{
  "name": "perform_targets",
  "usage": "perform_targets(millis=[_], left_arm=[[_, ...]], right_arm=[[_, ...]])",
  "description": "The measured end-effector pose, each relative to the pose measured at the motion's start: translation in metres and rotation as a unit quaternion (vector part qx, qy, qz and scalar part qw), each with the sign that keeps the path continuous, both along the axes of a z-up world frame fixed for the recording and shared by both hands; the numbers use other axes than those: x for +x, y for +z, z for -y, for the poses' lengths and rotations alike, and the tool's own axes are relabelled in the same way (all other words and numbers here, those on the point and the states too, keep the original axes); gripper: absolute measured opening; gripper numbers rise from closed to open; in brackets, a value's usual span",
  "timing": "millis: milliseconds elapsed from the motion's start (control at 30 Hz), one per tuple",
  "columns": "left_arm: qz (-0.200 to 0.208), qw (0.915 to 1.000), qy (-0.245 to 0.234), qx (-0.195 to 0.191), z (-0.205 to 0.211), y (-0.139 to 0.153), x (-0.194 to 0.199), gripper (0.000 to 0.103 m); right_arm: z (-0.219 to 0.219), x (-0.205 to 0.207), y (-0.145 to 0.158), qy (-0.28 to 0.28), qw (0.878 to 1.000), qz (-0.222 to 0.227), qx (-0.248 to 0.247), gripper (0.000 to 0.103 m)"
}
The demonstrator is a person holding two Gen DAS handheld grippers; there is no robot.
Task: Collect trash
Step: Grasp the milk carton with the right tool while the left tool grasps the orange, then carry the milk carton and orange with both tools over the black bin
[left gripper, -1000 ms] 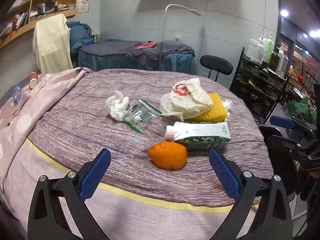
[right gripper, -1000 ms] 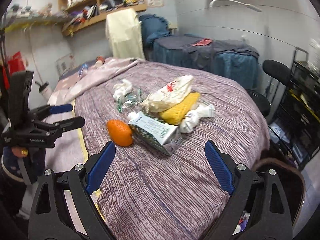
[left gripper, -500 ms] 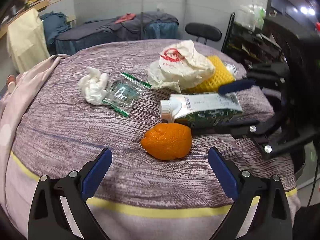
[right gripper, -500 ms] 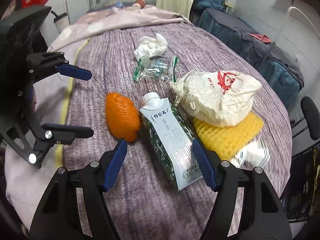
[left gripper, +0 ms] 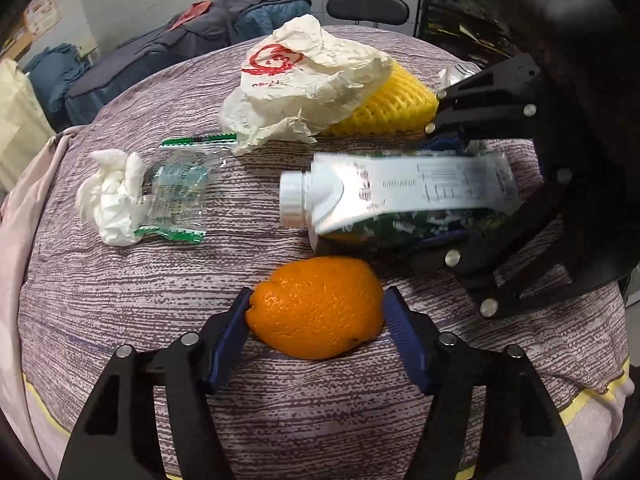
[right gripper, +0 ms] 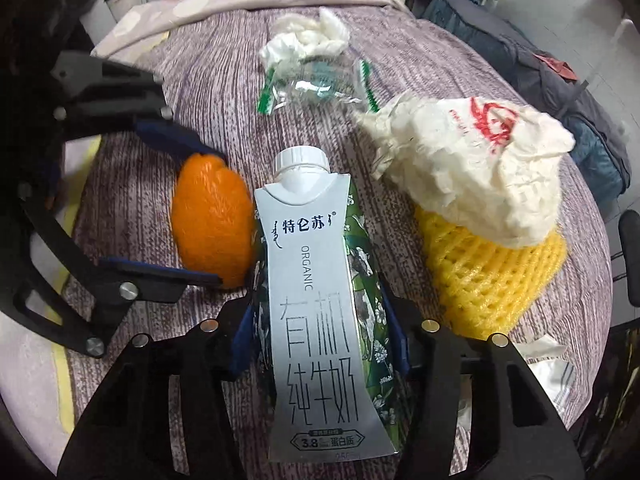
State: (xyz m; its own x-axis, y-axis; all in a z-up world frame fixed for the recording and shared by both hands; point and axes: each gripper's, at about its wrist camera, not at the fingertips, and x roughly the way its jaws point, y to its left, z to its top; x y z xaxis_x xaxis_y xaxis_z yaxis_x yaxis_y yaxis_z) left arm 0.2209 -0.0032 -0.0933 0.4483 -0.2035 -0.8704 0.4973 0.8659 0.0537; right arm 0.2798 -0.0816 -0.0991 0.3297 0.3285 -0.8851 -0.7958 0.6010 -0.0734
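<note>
Orange [left gripper: 316, 307] and milk carton [right gripper: 320, 300] side by side, each inside a gripper.

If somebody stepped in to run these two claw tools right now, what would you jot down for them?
Left gripper: jaws shut on the orange, which looks to be resting on the purple tablecloth.
Right gripper: jaws shut on the milk carton, lying beside the orange.
Untouched: crumpled tissue, clear wrapper, white plastic bag over yellow foam net.
Done: two grasps. Left: lift both away, then collect the rest. No bin is in view.
</note>
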Motion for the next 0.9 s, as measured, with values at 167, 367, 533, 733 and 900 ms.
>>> perform_targets(millis=[167,367,533,733,900], left_arm=[[0.014,0.9999,-0.004,-0.002,0.003,0.002,-0.011,0.048],[0.039,0.9982,0.025,-0.037,-0.002,0.020,-0.033,0.044],[0.079,0.9922,0.065,-0.072,-0.009,0.040,-0.046,0.044],[0.107,0.9852,0.084,-0.103,-0.005,0.055,-0.062,0.044],[0.116,0.9815,0.084,-0.127,0.005,0.062,-0.074,0.044]], right_arm=[[0.023,-0.013,0.021,-0.030,0.997,-0.008,0.072,0.053],[0.041,-0.053,0.039,-0.054,0.992,0.023,0.116,0.053],[0.060,-0.080,0.054,-0.082,0.983,0.042,0.160,0.053],[0.083,-0.109,0.066,-0.109,0.972,0.058,0.202,0.053],[0.105,-0.128,0.070,-0.140,0.961,0.063,0.230,0.053]])
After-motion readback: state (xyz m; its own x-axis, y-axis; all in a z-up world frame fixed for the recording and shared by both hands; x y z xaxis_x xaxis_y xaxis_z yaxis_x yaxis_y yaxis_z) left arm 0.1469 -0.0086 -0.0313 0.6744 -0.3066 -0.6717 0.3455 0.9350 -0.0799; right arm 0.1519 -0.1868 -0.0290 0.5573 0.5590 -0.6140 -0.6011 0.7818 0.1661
